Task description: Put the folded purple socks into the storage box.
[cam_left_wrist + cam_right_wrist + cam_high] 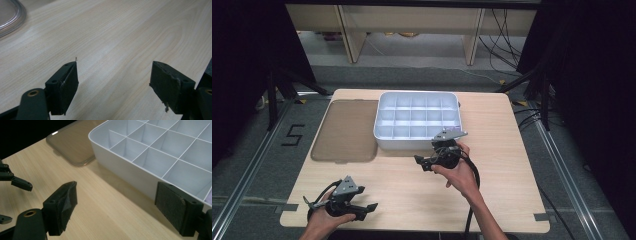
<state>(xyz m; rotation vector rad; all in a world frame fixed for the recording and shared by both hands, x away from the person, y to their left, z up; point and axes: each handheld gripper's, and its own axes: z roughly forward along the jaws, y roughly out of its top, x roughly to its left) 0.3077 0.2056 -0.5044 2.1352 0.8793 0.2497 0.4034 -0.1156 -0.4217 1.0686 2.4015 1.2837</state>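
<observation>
A white tray (388, 139) divided into several empty compartments sits at the middle of the far half of the wooden table (502, 165). A brownish see-through lid (346, 131) lies flat just left of it. My right gripper (422, 163) hovers by the tray's near wall with its jaws spread and nothing between them. In the right gripper view (116, 190) the tray wall (130, 167) lies ahead on the right and the lid (72, 145) farther off. My left gripper (368, 211) is at the near left edge, open over bare wood (113, 72).
A corner of the lid (10, 15) shows at the top left of the left gripper view. The left gripper's jaw tips (21, 183) appear at the left edge of the right gripper view. Dark floor and wooden furniture legs (354, 45) lie beyond the table.
</observation>
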